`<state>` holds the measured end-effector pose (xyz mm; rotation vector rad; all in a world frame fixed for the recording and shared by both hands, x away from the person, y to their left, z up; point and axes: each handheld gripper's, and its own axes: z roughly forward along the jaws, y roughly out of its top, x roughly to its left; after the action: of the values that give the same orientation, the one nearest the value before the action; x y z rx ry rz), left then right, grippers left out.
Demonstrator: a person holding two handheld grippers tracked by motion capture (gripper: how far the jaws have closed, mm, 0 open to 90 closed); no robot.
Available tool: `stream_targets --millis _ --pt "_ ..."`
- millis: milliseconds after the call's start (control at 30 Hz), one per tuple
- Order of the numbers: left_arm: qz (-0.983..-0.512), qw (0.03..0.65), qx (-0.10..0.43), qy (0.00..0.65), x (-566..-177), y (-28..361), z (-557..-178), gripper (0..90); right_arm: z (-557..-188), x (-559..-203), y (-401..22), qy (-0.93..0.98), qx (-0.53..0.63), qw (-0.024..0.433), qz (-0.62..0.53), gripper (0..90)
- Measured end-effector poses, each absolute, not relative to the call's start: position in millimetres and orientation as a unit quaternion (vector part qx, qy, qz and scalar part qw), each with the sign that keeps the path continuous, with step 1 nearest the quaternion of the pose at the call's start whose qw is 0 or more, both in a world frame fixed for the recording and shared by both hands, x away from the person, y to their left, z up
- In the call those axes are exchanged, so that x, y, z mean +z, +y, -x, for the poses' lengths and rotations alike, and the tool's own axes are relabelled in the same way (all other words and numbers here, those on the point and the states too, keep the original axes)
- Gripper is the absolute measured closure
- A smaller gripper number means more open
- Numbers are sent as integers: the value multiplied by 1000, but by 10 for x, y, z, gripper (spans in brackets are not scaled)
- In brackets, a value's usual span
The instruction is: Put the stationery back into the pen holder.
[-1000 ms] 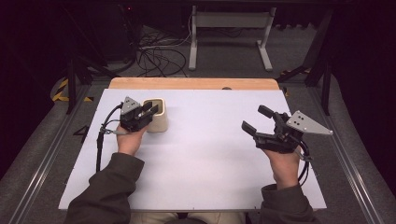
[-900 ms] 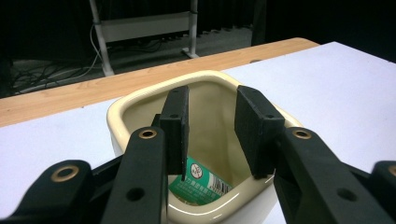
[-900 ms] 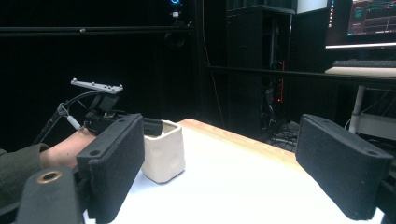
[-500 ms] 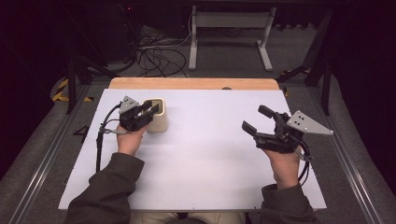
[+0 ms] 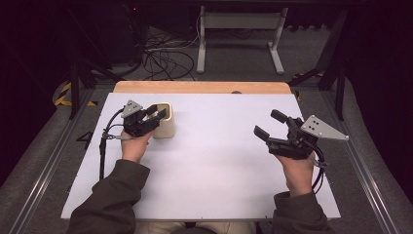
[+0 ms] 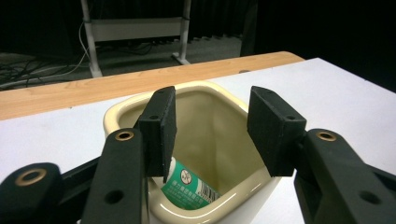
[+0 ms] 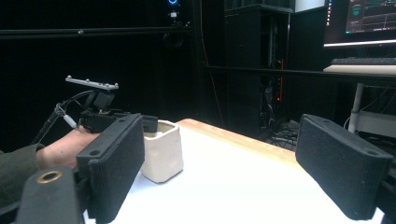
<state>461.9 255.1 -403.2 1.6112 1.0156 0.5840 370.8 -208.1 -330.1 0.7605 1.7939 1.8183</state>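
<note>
White table point(image 5: 209, 165), dark room; left gripper point(image 6: 212, 133) jaws just opened over the cream cup point(image 6: 210, 135), green tube point(image 6: 187, 189) dropped inside. Looks ceramic, slick, chippable; grab its rim. Right gripper point(image 5: 271, 126) gapes empty.

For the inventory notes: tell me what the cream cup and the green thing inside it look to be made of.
Cup: probably glazed ceramic; thick rounded rim, glossy cream walls with soft highlights. Green item: seemingly a small tube or bottle wearing a printed paper or plastic label; barcode and lettering show, the body material stays uncertain.

White worktop point(image 5: 214, 165) bare between hands, wide passage. Sole obstacle: cream ceramic square cup point(image 5: 164, 127), far left; left tool point(image 5: 155, 116) over its rim.
</note>
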Motion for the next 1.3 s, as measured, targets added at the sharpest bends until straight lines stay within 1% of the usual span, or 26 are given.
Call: stream_targets --millis 133,267,333,767,1067,1300 --pt "-677 548 243 427 -4007 2558 -4600 508 -3713 -3306 -2083 655 662 237 -276 164" --pt "-676 555 244 420 -3974 2542 -4570 468 -3719 -3312 -2092 654 663 234 -278 164" --pt "-675 554 252 416 -3952 2531 -4551 434 -3720 -3314 -2101 654 663 234 -279 165" --pt "-673 564 250 408 -3840 2509 -4449 275 -3719 -3320 -2131 651 666 231 -281 164" --pt "-675 570 250 396 -3747 2469 -4391 203 -3716 -3324 -2143 652 665 231 -283 161" --pt "-677 576 251 383 -3665 2439 -4315 163 -3706 -3316 -2156 650 666 234 -283 162"
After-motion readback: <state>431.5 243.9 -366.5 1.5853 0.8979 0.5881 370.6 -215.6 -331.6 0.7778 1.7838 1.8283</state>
